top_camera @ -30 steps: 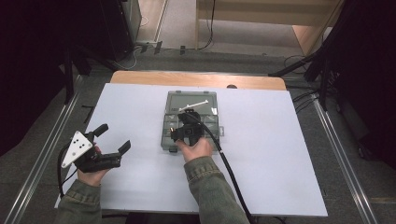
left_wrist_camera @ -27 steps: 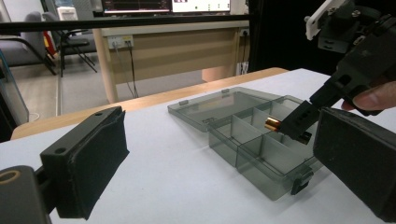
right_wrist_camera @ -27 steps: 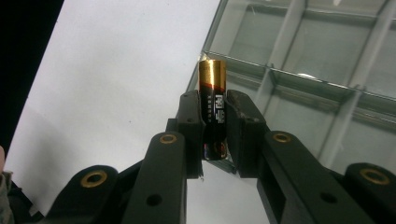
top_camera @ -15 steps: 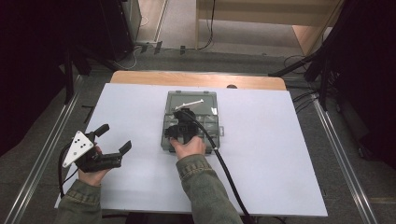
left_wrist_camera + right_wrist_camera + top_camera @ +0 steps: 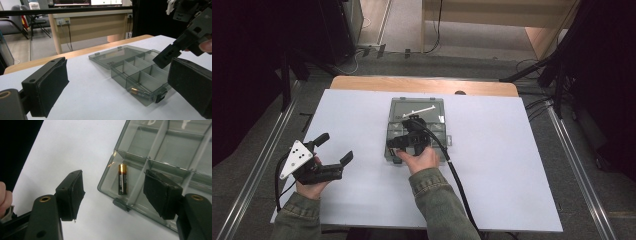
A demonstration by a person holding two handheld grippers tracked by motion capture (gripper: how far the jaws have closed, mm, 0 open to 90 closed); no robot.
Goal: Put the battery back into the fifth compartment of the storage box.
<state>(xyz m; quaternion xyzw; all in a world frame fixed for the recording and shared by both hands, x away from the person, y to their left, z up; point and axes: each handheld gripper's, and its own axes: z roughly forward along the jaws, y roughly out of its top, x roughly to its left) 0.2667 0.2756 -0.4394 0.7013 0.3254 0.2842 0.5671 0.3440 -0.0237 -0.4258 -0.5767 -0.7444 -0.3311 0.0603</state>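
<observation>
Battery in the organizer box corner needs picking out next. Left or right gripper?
Right. The right gripper hangs open just above the battery; the left gripper, also open, sits off beside the box.

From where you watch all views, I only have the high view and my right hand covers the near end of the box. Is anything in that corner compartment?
Observer: Yes, one battery lies flat in the near corner compartment of the box.
Operator: Are my right tongs holding it?
Observer: No. The right tongs are open above it, jaws apart.
Operator: Are the other compartments filled?
Observer: Those showing in the left gripper view look empty; the lid lies open flat.
</observation>
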